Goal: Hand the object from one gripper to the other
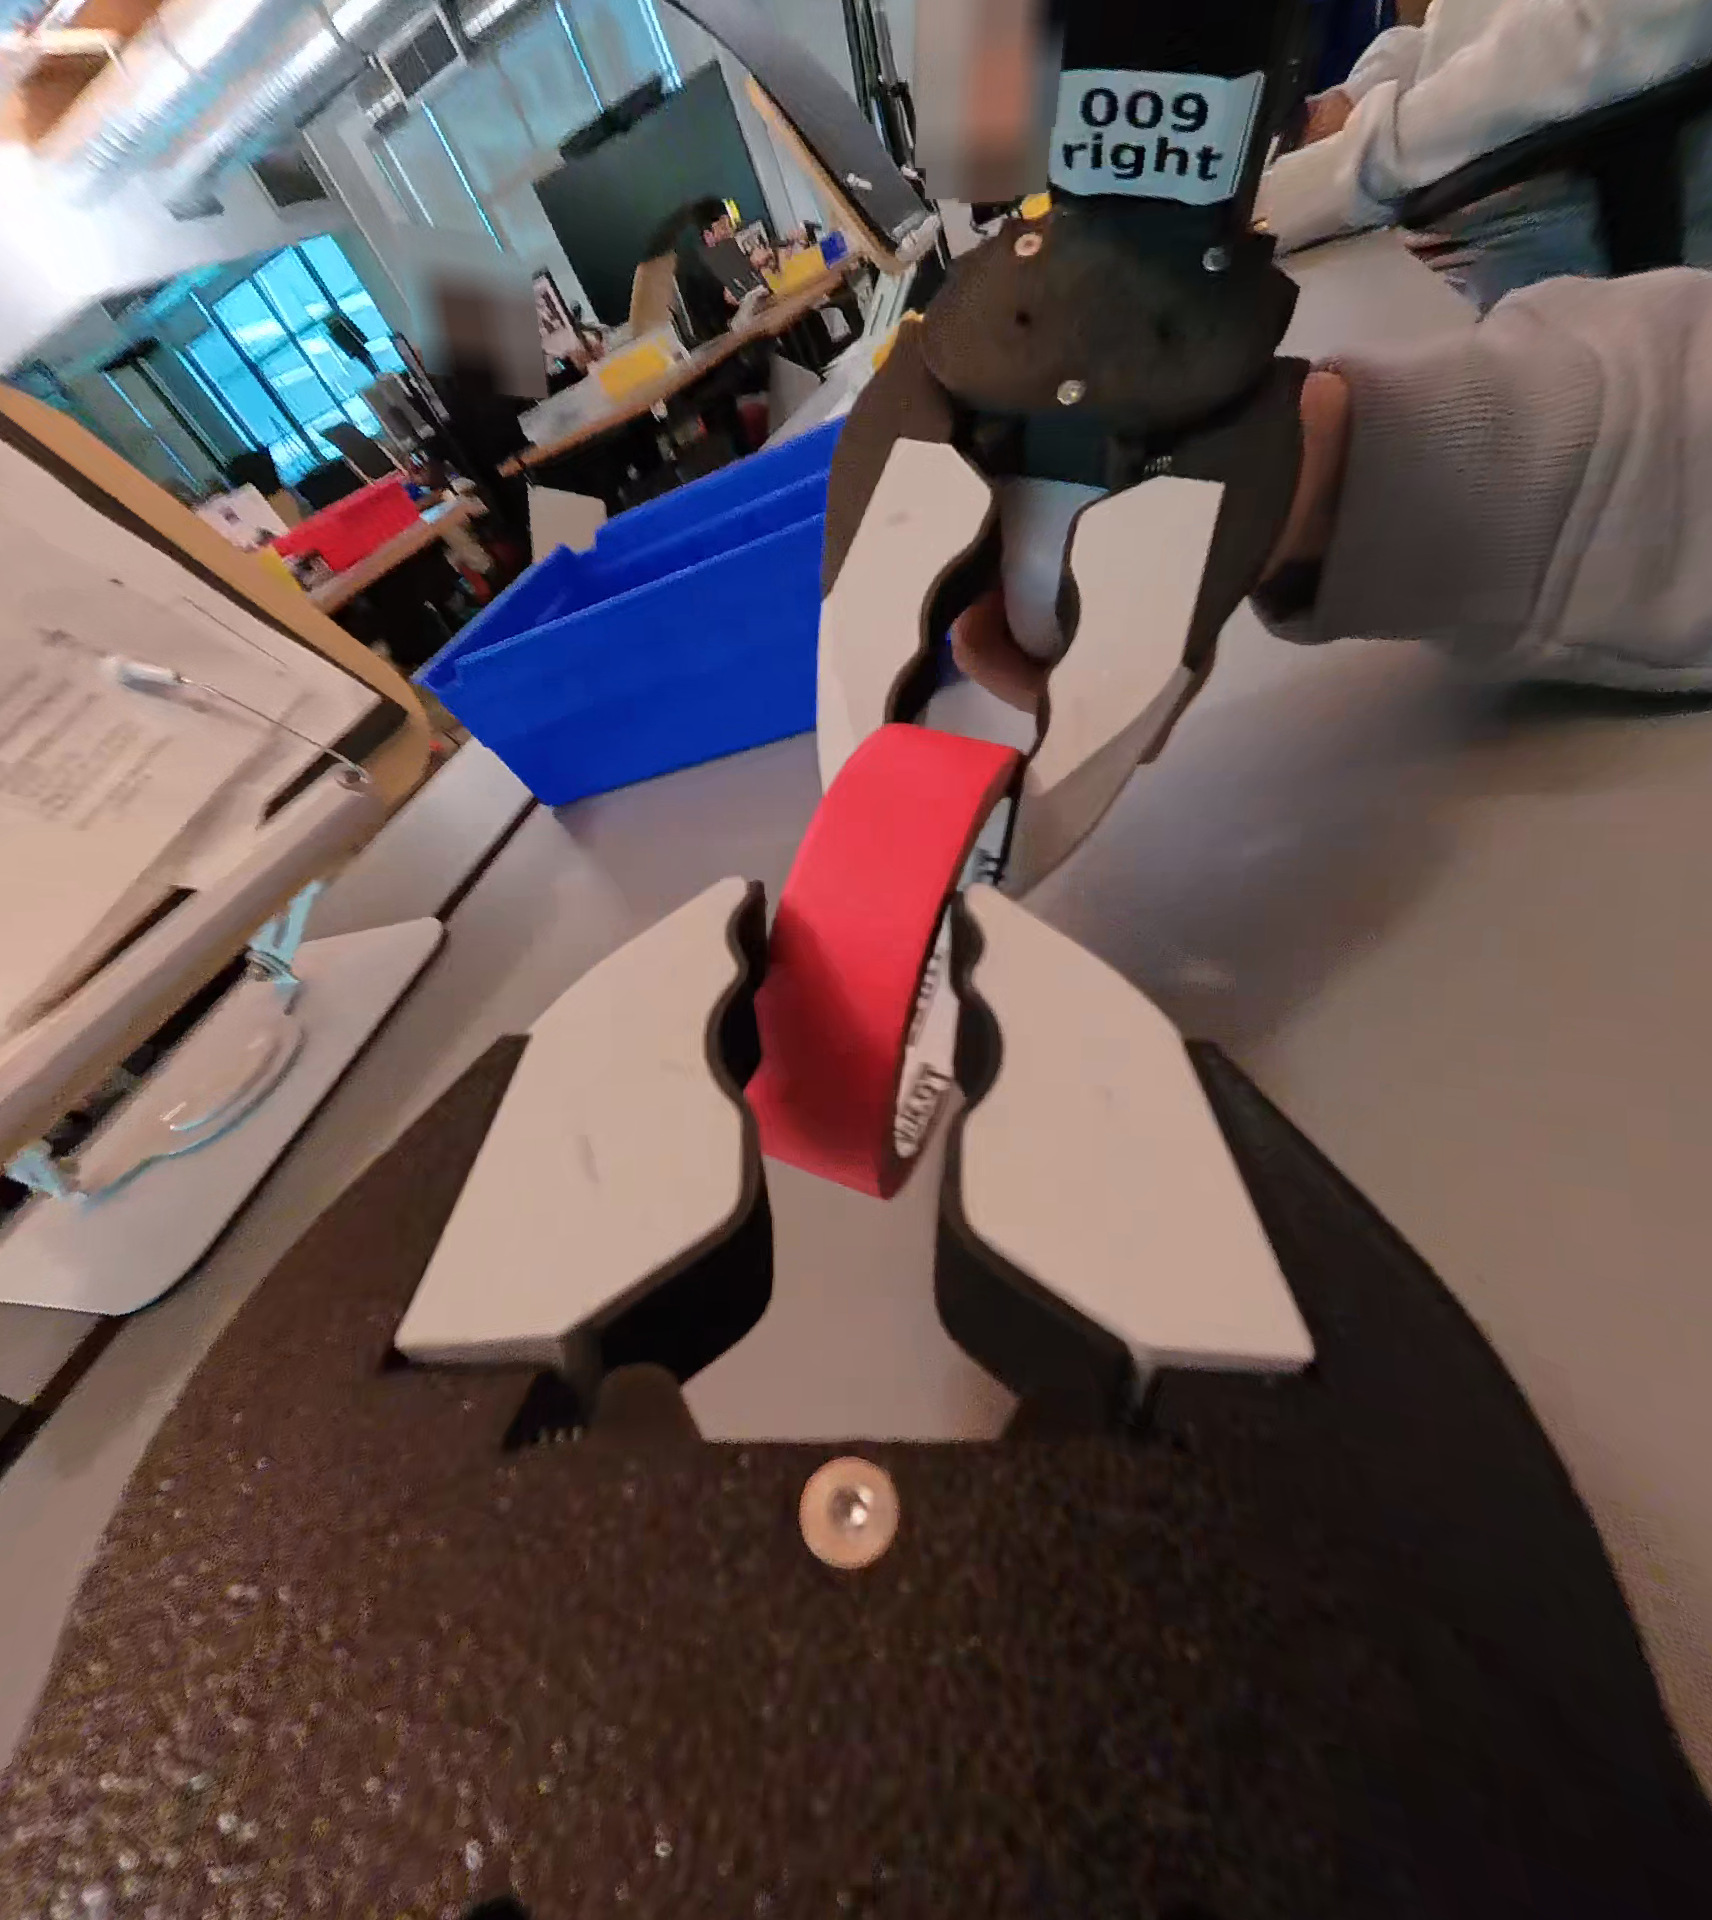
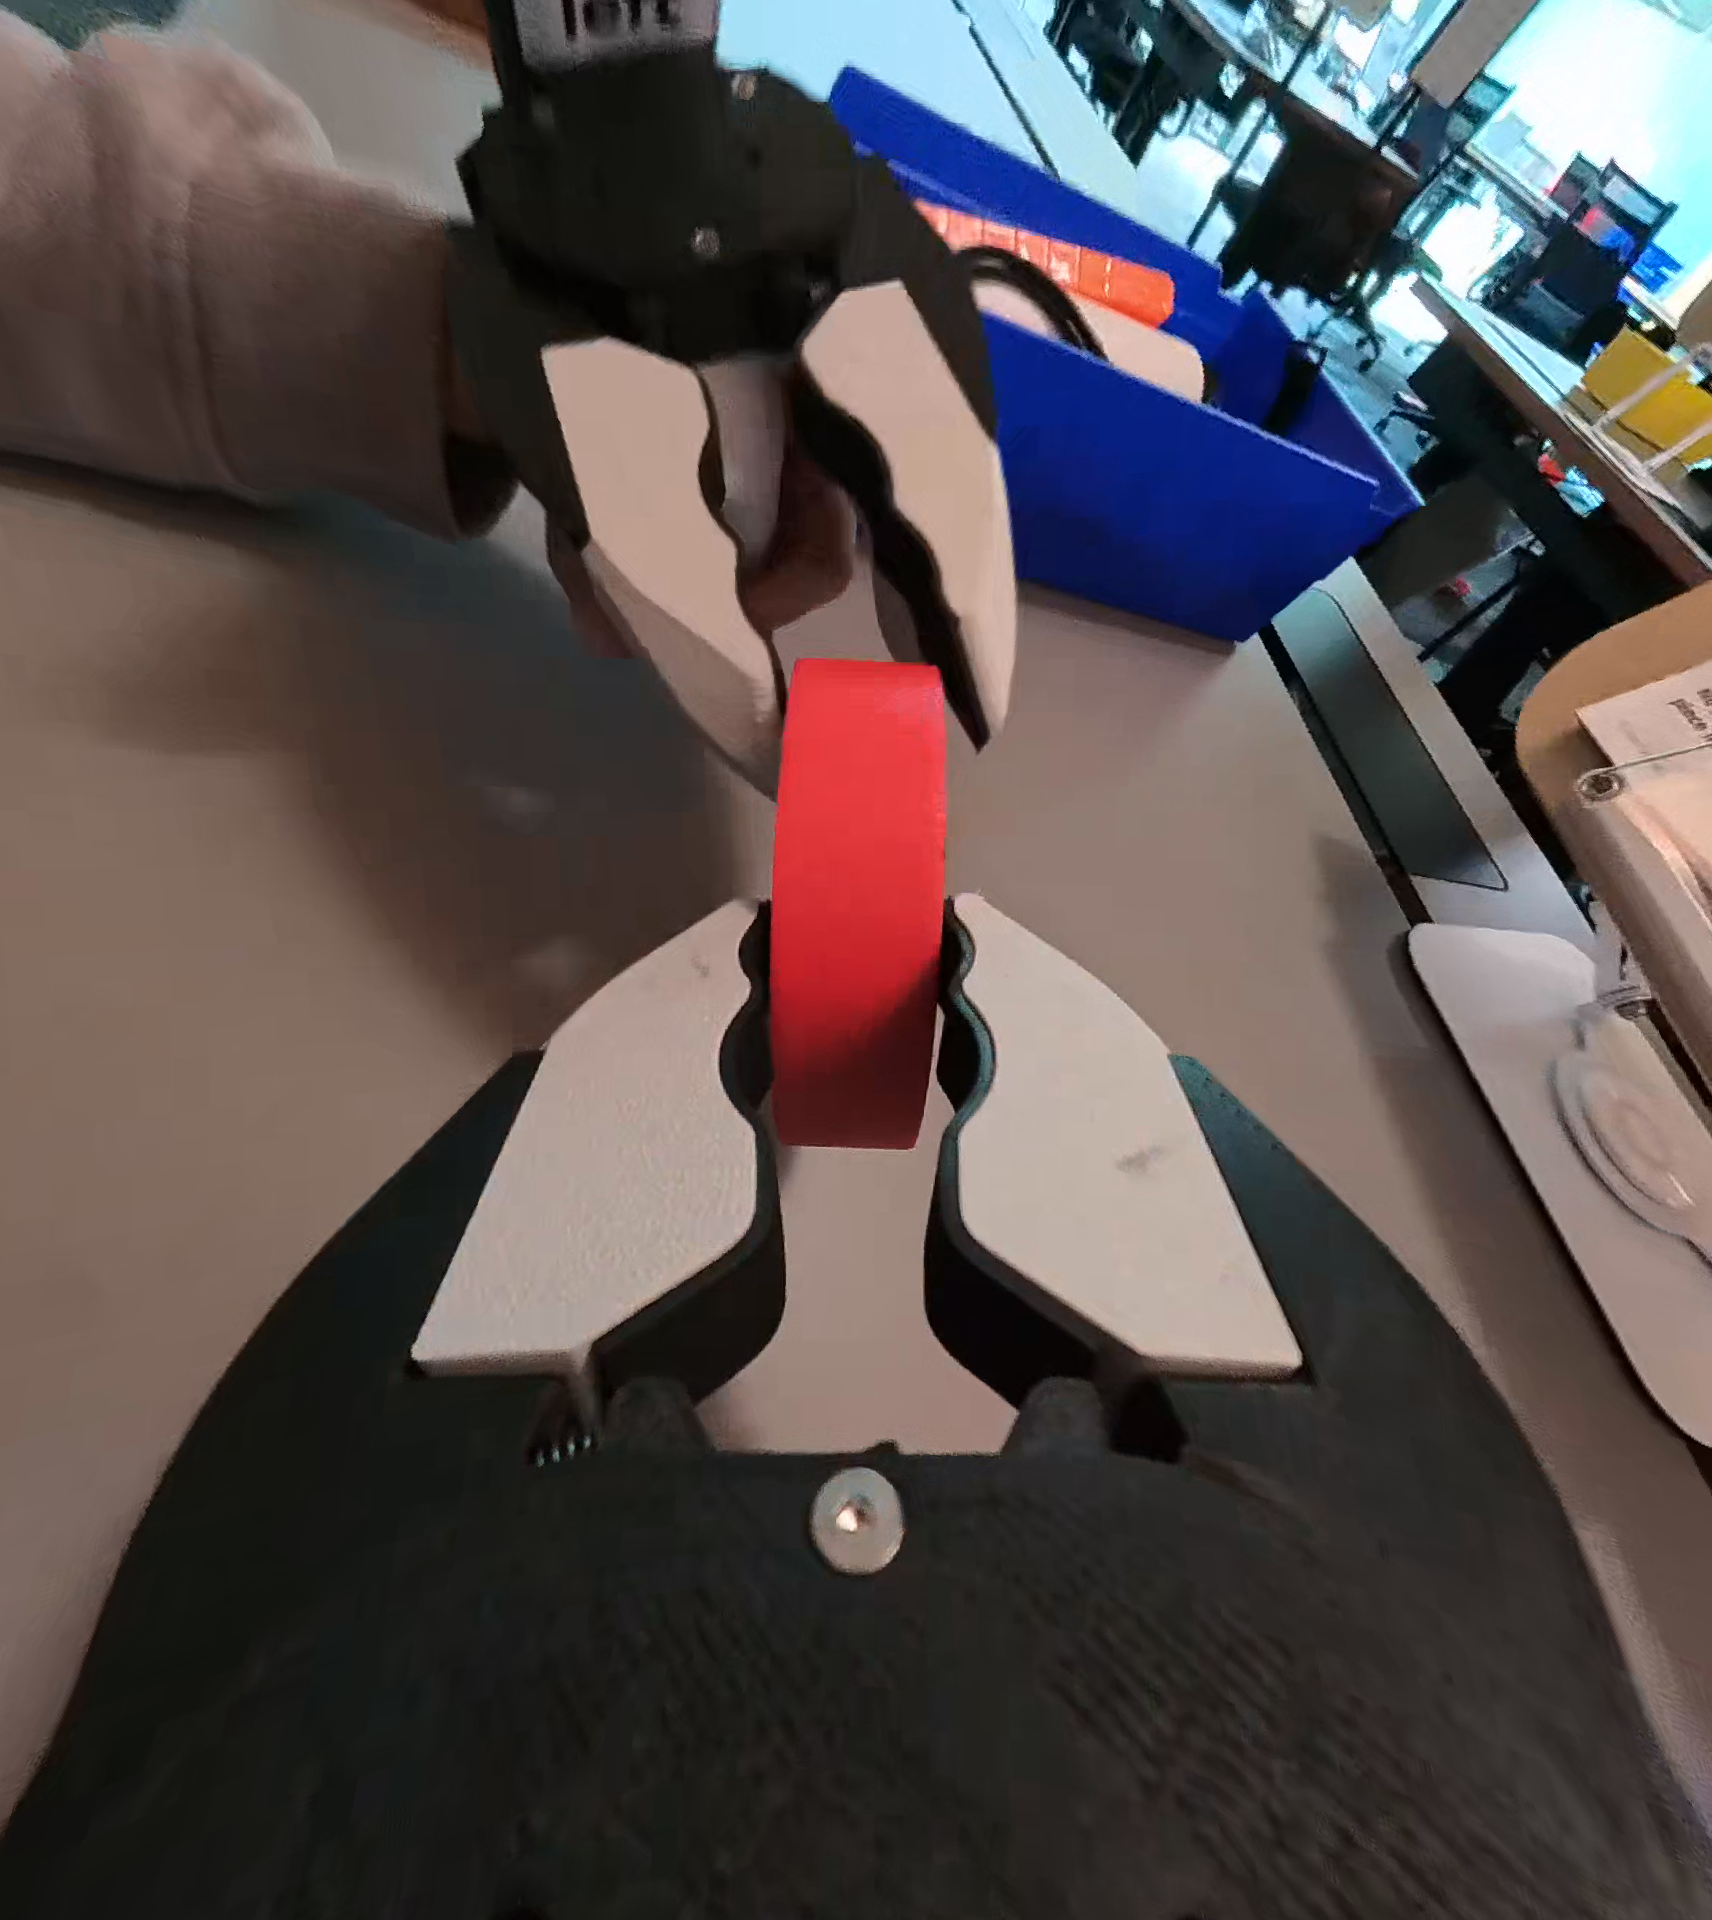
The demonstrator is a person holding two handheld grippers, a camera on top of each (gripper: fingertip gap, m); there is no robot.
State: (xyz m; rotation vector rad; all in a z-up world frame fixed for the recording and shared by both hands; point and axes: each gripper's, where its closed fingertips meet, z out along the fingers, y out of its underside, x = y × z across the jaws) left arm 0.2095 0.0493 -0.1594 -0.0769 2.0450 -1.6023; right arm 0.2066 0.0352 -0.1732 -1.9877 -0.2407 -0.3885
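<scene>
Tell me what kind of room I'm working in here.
Probably a shared lab or workshop office. Long worktables with yellow bins fill the back, a blue bin sits on this table, and big windows and ceiling ducts show behind.

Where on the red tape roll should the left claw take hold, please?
On the arc opposite the right claw, pinching the two flat faces of the red tape roll. The roll stands on edge, faces turned sideways, and the right claw clasps one arc, so the left claw should come straight in from the opposite side.
</scene>
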